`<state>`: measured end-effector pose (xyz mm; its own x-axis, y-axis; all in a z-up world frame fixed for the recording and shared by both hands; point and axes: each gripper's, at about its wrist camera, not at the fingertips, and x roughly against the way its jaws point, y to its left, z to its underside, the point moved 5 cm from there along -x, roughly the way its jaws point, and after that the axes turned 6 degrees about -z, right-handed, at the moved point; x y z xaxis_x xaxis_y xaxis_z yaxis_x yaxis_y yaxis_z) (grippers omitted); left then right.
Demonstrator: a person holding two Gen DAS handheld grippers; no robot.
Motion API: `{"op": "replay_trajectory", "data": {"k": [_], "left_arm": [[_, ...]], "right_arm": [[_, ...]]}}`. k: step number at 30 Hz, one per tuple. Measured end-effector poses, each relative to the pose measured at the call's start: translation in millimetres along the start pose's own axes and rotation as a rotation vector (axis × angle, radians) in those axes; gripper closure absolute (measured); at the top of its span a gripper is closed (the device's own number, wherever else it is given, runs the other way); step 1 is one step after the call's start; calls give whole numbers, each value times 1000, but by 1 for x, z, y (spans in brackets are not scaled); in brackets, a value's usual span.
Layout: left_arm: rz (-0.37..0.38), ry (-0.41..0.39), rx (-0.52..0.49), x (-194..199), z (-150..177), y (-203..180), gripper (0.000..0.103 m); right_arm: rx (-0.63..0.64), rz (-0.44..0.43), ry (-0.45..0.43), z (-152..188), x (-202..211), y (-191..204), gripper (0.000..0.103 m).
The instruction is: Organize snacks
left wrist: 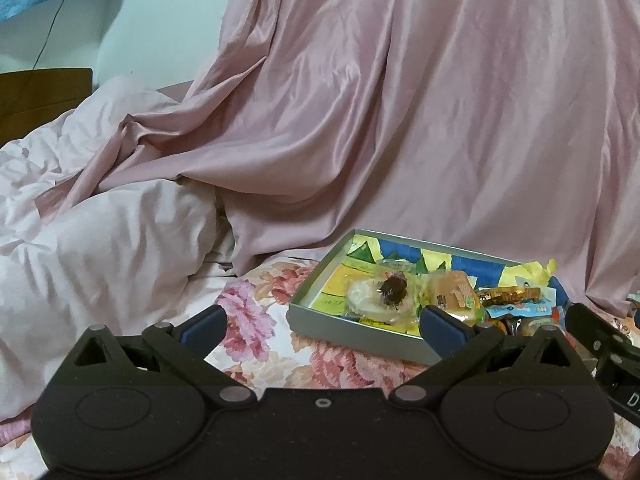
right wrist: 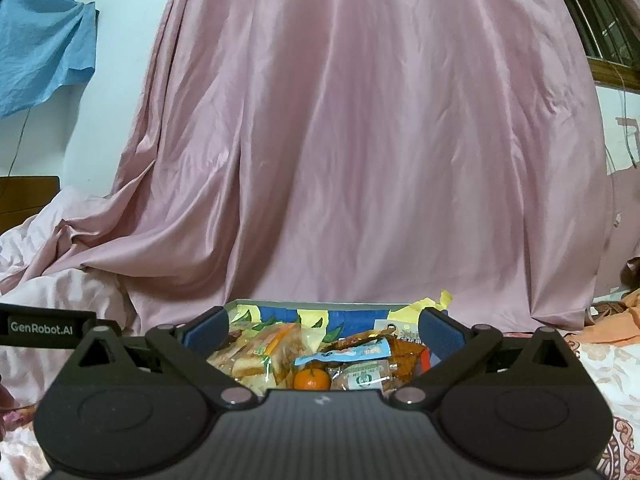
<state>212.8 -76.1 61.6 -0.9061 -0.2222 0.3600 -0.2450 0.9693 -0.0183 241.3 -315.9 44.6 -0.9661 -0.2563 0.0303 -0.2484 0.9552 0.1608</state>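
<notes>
A shallow grey box [left wrist: 320, 322] with a yellow and blue lining lies on the flowered bedspread, right of centre in the left wrist view. It holds wrapped snacks: a round pale cake with a dark centre [left wrist: 380, 296], cake slices [right wrist: 256, 356], a light blue packet [right wrist: 352, 352] and a small orange [right wrist: 312, 379]. My left gripper [left wrist: 324, 322] is open and empty, low over the bedspread at the box's near left corner. My right gripper [right wrist: 324, 330] is open and empty, just above the snacks in the box [right wrist: 304, 305].
A pink curtain [left wrist: 400, 100] hangs right behind the box. A bunched pale pink quilt [left wrist: 100, 232] lies to the left. A wooden headboard [left wrist: 44, 96] and blue cloth [right wrist: 44, 44] are at far left. An orange cloth [right wrist: 612, 324] lies at right.
</notes>
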Motion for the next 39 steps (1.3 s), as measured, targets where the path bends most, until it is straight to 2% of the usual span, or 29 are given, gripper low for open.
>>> {"op": "replay_trajectory", "data": {"k": [39], "left_arm": [[19,-27,-59,38,39,31,1]], "right_arm": [[25,-16,38,24,54,32,0]]}}
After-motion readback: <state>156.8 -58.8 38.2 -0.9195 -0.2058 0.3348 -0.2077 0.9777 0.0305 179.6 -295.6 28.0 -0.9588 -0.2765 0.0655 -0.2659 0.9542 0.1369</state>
